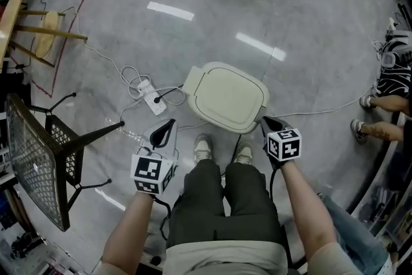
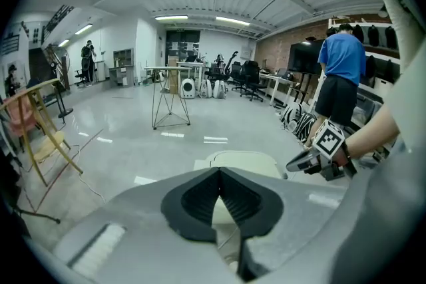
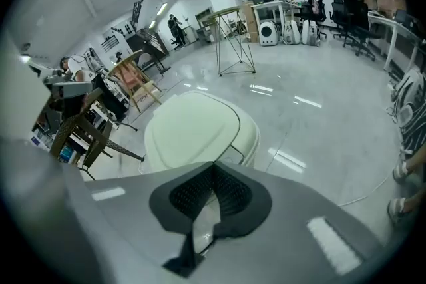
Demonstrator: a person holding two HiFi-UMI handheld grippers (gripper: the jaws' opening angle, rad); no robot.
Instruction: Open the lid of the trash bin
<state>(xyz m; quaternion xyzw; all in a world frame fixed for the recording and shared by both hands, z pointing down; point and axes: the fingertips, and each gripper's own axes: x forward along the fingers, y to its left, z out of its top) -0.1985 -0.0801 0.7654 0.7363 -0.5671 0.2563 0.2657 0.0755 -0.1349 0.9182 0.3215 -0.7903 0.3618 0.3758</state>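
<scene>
Standing over the closed trash bin (image 1: 252,114), you hold both grippers low at its near side, with the opening not yet begun. The cream lid (image 1: 222,93) lies flat and fully down on the bin, which sits on the floor just ahead of your shoes (image 1: 203,150). Your right gripper (image 1: 265,120) hangs just beside the bin's near right corner, jaws drawn together at the tips and carrying nothing; whether it touches the rim cannot be told. Your left gripper (image 1: 170,123) hovers apart from the bin's left side, jaws likewise pinched to a point and empty. The step in hand looks to be the approach. The next move likely calls for working a jaw tip under the lid's edge, or parting the jaws to grip it, then lifting without shoving the bin away.
</scene>
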